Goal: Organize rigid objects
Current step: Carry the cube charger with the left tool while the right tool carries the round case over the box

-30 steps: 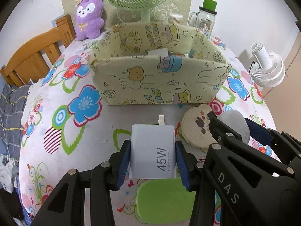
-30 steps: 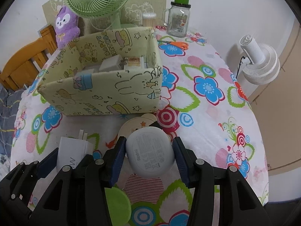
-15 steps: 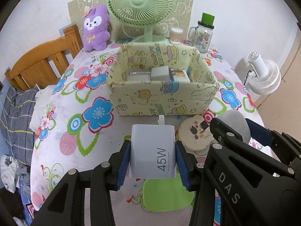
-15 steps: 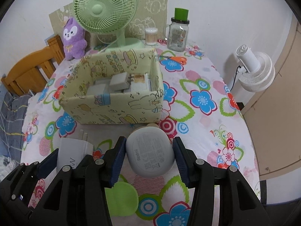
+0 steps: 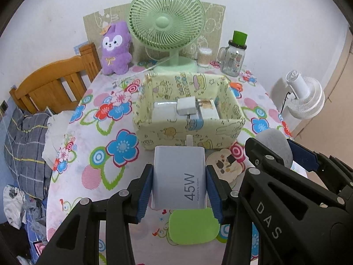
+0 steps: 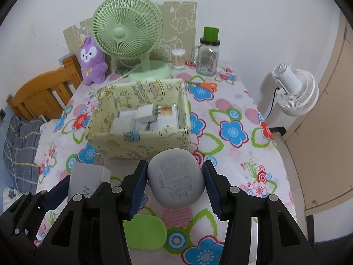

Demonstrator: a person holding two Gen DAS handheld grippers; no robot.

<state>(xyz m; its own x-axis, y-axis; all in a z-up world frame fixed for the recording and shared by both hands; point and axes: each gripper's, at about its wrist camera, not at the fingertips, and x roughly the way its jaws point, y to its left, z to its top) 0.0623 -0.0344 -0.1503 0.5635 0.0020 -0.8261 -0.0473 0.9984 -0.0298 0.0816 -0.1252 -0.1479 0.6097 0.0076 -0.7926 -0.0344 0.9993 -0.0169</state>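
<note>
Holding 2 items at once: your left hand-held gripper is clamped on the white charger, blue pads pressing both of its long sides, prongs pointing away from you toward the box, "45W" print facing up. Your right hand-held gripper is clamped on the grey earbud case, rounded, label side up with "Redmi" readable, pads on its left and right sides.

Both items are up off the surface, which has a floral cloth. The 2 tools sit side by side; in the left view the right one shows at the right edge with the grey case poking out, and in the right view the charger shows at lower left.

The yellow cartoon-print box stands just ahead of both items, open top. Inside it you can see several white chargers or adapters lying flat; exact count cannot be told. A round beige coaster lies on the cloth near the box's front right corner, and a green pad lies under the left tool.

Behind the box: green desk fan, purple plush, cotton swab jar, glass mug with green lid. Orange scissors lie right of the box's back corner. A white fan stands off the surface's right side, and a wooden chair is at the left.
</note>
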